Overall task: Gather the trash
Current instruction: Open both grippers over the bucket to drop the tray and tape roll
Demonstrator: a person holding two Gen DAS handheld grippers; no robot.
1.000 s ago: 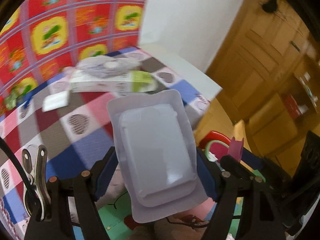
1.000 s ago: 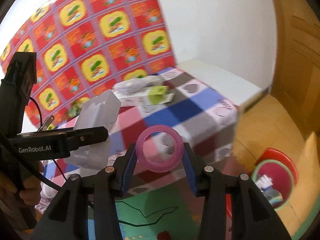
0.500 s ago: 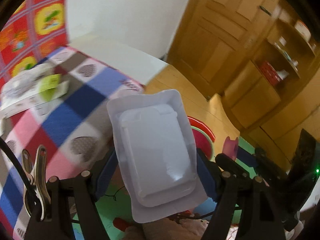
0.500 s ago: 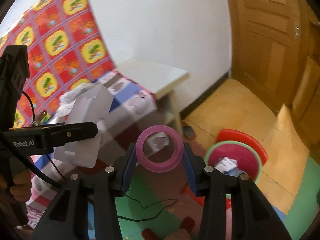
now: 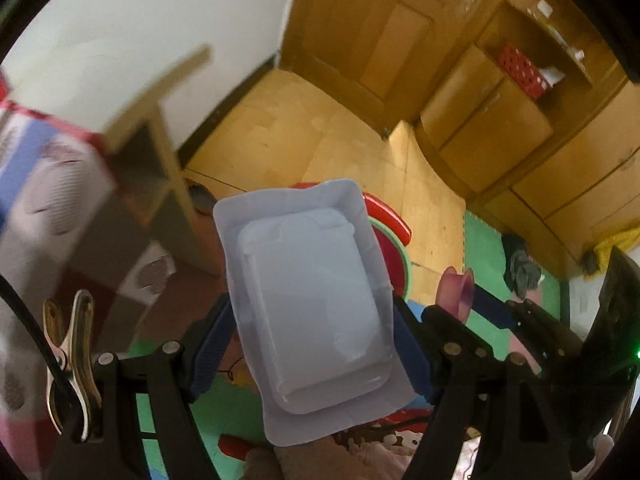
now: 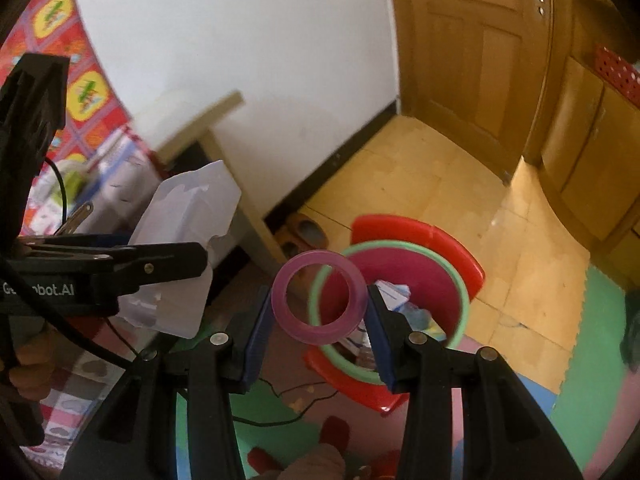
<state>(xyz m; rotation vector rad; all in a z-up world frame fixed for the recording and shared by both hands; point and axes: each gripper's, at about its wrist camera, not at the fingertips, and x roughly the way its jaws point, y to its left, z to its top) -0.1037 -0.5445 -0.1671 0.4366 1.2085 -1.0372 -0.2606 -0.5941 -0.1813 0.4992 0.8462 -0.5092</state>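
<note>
- Both tongs have swung away from the bench (image 6: 192, 120) since a second ago, and now they look down at the floor and the trash bin (image 6: 404, 304).
- The left tongs (image 5: 308, 344) are squeezed tight on a white plastic tray (image 5: 308, 308). The tray sticks up between the two blue pads and hides most of the trash bin behind it.
- The right tongs (image 6: 318, 320) are squeezed tight on a pink tape ring (image 6: 318, 296). The ring stands on its edge between the blue pads, in front of the left side of the trash bin.
- The trash bin is round with a green rim, dark pink inside, and it sits in a red holder on the yellow floor. Some bits of paper and wrappers lie inside it.
- The bench is to the left of the trash bin, by the white wall. It looks blurry.
- A wooden door (image 6: 468, 40) is behind the trash bin, past the yellow floor.
- A green mat (image 6: 592, 360) lies on the floor to the right of the trash bin.
</note>
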